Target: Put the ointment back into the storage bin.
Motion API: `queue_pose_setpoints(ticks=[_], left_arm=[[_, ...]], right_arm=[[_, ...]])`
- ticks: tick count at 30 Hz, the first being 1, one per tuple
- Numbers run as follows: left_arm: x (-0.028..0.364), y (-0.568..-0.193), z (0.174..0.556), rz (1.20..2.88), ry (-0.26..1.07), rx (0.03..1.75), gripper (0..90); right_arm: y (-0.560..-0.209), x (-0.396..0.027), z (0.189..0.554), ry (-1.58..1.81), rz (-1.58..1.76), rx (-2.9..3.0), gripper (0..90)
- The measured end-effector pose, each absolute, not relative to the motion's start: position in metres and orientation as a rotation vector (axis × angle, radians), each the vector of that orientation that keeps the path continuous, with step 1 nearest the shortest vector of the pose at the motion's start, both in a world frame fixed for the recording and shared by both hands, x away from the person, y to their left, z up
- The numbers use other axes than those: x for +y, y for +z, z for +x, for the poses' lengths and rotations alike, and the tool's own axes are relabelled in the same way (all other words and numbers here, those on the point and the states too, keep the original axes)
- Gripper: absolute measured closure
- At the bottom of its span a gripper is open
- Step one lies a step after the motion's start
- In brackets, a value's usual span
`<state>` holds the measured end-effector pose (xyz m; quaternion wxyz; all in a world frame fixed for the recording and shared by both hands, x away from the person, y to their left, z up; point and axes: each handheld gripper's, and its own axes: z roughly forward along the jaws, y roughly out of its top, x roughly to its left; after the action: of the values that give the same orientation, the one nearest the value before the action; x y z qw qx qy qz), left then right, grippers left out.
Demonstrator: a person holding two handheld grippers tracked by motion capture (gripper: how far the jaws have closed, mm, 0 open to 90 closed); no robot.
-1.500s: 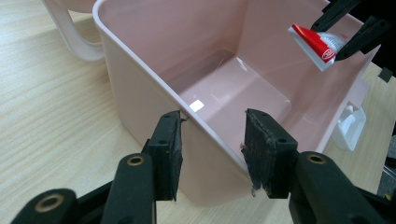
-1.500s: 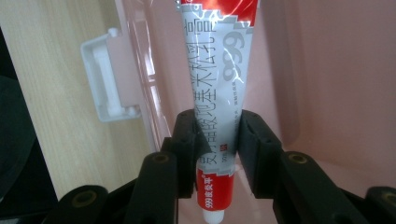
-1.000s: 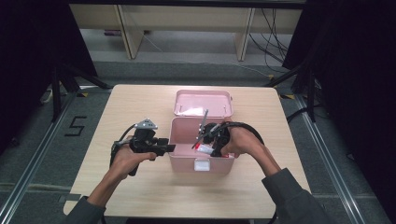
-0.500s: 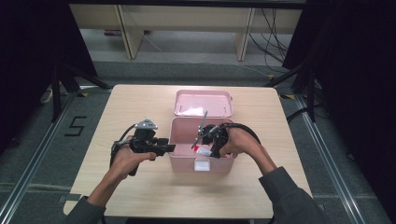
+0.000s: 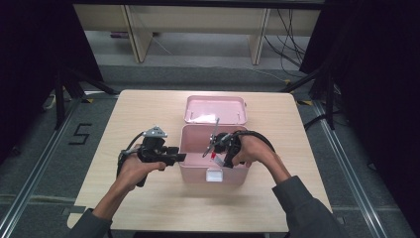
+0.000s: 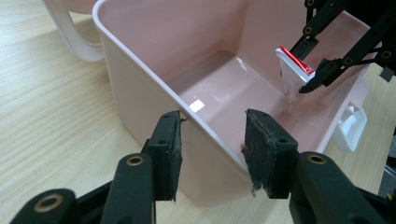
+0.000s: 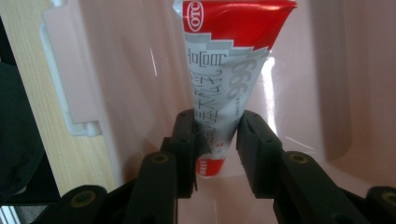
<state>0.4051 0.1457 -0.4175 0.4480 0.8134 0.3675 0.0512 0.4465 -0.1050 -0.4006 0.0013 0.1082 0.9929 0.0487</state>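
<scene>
The pink box (image 5: 214,157) stood open near the middle of the tabletop (image 5: 148,208), its lid (image 5: 216,109) lying back on the far side and a white latch (image 5: 214,174) on the near wall. My left hand-held gripper (image 5: 179,157) straddled the left wall of the box — in the left gripper view one pad sat outside that wall and the other inside, the jaws about half apart; whether the pads actually pressed on the plastic I could not tell. My right hand-held gripper (image 7: 215,140) was closed on a red-and-white tube (image 7: 229,70), pinching it close to its narrow end, with the wide crimped red end pointing away from the jaws. The tube hung inside the box, over the right part of its glossy floor (image 6: 233,88) and near the right-hand wall — the left gripper view showed it clear of the floor, tilted, between the other gripper's black jaws.
</scene>
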Motion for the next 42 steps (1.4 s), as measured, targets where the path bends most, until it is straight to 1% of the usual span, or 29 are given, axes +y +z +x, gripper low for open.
queue_pose_setpoints(ticks=[2, 3, 4, 5, 7, 14, 16, 24, 27, 28, 32, 35, 37, 42], left_arm=[[0.145, -0.418, 0.405, 2.009, 0.136, 0.914, 56.4], [0.146, -0.417, 0.405, 2.012, 0.134, 0.913, 56.4], [0.146, -0.417, 0.405, 2.012, 0.127, 0.910, 56.4], [0.146, -0.417, 0.405, 2.014, 0.131, 0.913, 56.4], [0.145, -0.417, 0.405, 2.011, 0.135, 0.913, 56.4], [0.145, -0.417, 0.405, 2.008, 0.134, 0.914, 56.2], [0.145, -0.417, 0.405, 2.014, 0.129, 0.914, 56.2], [0.145, -0.417, 0.405, 2.012, 0.133, 0.912, 56.2], [0.145, -0.417, 0.405, 2.012, 0.135, 0.912, 56.1], [0.145, -0.417, 0.405, 2.013, 0.133, 0.911, 56.1], [0.145, -0.417, 0.405, 2.013, 0.133, 0.912, 56.1], [0.144, -0.417, 0.405, 2.005, 0.133, 0.915, 56.1], [0.145, -0.417, 0.405, 2.014, 0.133, 0.909, 56.1], [0.145, -0.417, 0.405, 2.013, 0.134, 0.910, 56.1]], right_arm=[[-0.402, -0.106, 0.450, 0.176, 0.289, 3.119, 69.3], [-0.400, -0.105, 0.447, 0.155, 0.357, 3.126, 69.3], [-0.400, -0.105, 0.447, 0.161, 0.352, 3.127, 69.3], [-0.403, -0.106, 0.451, 0.178, 0.287, 3.127, 69.3], [-0.402, -0.106, 0.448, 0.132, 0.386, 3.135, 69.3], [-0.406, -0.105, 0.452, 0.104, 0.409, 3.161, 69.2], [-0.409, -0.106, 0.453, 0.157, 0.414, 3.179, 69.3], [-0.409, -0.106, 0.454, 0.151, 0.407, 3.180, 69.2], [-0.408, -0.106, 0.457, 0.131, 0.342, 3.164, 69.1], [-0.408, -0.106, 0.455, 0.103, 0.394, 3.172, 69.1], [-0.409, -0.106, 0.458, 0.111, 0.352, 3.166, 68.9], [-0.409, -0.105, 0.456, 0.108, 0.407, 3.172, 68.7], [-0.410, -0.105, 0.458, 0.140, 0.352, 3.162, 68.7], [-0.410, -0.105, 0.458, 0.139, 0.357, 3.158, 68.4]])
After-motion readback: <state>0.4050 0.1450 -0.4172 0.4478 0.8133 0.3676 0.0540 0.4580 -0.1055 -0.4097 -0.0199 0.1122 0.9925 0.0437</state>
